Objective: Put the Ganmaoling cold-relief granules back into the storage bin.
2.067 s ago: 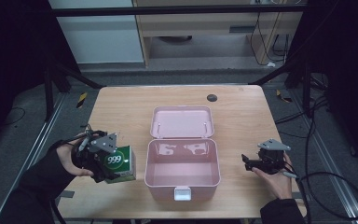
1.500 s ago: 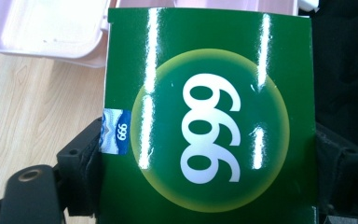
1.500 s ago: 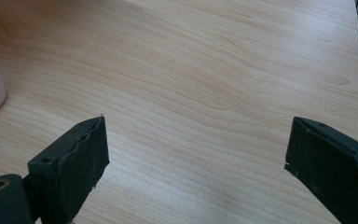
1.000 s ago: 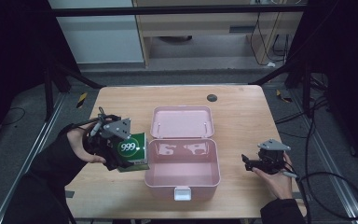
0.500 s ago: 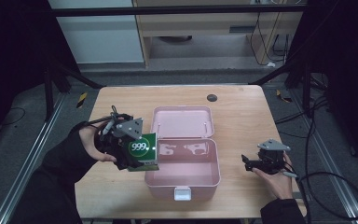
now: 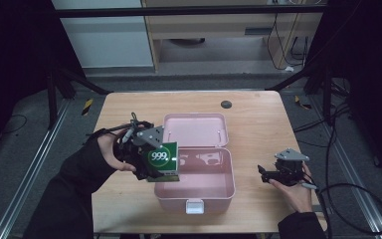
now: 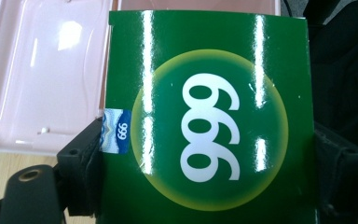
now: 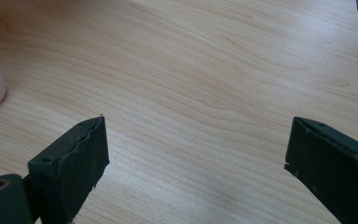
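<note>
Wooden counter [image 6: 258, 119]; open pink case [image 6: 199, 185] at centre, lid back. Left gripper [image 6: 149, 154]: fingers clamped on green "999" box [image 6: 162, 158], held at the case's left rim. Right gripper [image 6: 268, 175]: fingers spread wide, holding nothing, low over bare counter right of case.

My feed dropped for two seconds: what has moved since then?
The left gripper, shut on the green 999 box, carried it rightward from the table's left side to the open pink case's left rim. The right gripper, open, and the case stayed put.
</note>
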The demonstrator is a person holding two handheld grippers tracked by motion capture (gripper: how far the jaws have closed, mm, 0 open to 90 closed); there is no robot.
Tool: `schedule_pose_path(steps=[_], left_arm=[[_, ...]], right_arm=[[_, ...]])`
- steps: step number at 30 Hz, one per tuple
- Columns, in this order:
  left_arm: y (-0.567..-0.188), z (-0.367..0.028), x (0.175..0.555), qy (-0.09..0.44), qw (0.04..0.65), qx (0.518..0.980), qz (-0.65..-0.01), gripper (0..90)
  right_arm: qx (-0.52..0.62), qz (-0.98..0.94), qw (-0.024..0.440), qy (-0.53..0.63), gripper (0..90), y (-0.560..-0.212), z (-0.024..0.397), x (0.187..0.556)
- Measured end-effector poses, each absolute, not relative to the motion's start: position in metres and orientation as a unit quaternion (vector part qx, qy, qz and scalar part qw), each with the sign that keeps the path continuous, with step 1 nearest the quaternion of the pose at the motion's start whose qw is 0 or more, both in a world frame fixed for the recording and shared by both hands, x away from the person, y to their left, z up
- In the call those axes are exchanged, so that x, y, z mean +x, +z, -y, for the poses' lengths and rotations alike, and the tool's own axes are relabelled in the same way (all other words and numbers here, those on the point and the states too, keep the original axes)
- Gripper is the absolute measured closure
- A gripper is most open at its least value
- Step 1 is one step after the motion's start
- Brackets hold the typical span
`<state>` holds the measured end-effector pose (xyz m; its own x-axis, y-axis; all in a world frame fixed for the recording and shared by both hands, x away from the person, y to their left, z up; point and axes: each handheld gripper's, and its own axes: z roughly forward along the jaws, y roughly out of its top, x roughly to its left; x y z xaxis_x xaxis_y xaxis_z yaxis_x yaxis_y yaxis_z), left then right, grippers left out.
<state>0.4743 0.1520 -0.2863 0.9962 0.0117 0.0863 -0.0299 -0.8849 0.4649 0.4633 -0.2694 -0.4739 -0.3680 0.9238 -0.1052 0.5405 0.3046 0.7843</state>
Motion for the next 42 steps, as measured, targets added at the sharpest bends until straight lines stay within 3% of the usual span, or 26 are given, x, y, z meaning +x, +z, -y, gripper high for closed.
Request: schedule_pose_path(steps=[18,42], left_arm=[[-0.300,-0.124,0.484,0.040,0.230,0.972,0.021,15.2],[-0.341,-0.116,0.497,0.015,0.202,0.979,0.015,15.2]], right_arm=[[0.483,-0.757,0.284,0.335,6.2,-0.475,0.269,0.463],[0.481,-0.759,0.284,0.334,6.1,-0.477,0.269,0.464]])
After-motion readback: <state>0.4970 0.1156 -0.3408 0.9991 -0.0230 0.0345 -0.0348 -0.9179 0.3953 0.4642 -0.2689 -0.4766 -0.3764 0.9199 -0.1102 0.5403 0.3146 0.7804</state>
